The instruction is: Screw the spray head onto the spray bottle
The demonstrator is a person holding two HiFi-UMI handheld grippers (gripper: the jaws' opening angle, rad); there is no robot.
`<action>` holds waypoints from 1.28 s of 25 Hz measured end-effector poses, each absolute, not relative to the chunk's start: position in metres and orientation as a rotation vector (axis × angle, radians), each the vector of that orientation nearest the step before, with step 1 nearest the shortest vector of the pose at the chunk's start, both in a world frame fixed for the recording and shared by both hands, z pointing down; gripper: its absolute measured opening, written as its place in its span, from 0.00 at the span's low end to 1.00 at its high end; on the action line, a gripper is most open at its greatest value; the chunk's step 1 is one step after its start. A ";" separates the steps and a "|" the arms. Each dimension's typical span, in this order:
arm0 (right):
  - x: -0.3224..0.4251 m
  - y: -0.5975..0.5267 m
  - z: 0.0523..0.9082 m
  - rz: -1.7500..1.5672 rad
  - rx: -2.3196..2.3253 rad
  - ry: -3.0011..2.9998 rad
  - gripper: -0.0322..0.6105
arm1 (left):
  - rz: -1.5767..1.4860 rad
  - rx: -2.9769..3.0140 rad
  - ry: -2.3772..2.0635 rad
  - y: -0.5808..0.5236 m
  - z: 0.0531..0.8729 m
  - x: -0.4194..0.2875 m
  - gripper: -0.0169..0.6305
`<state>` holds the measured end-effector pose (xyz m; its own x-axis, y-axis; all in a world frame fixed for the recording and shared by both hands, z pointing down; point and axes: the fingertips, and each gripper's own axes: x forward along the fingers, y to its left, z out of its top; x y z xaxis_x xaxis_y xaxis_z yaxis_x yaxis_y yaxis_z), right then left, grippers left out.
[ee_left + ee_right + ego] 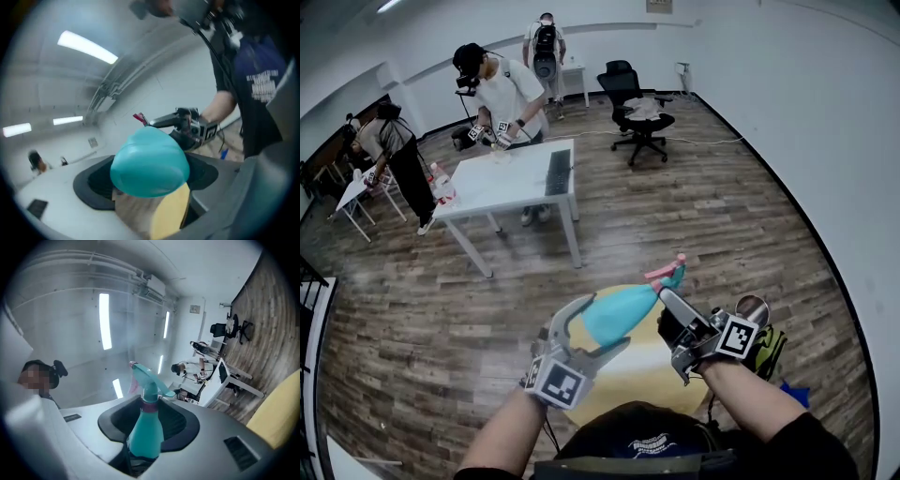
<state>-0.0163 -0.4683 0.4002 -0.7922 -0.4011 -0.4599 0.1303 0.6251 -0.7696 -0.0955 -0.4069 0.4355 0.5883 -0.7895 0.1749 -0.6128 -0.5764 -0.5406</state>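
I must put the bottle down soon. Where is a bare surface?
The yellow table under the spray bottle looks bare where it shows. The white table is free between the dark bar and its left end, where small items crowd.

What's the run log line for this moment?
left gripper: shut on spray bottle base | right gripper: shut on its neck | spray head: on the bottle, tightness unclear
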 end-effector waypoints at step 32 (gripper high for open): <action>-0.017 -0.458 0.375 -0.965 -0.165 2.288 0.27 | -0.572 -2.479 1.106 -0.404 0.436 -0.087 0.73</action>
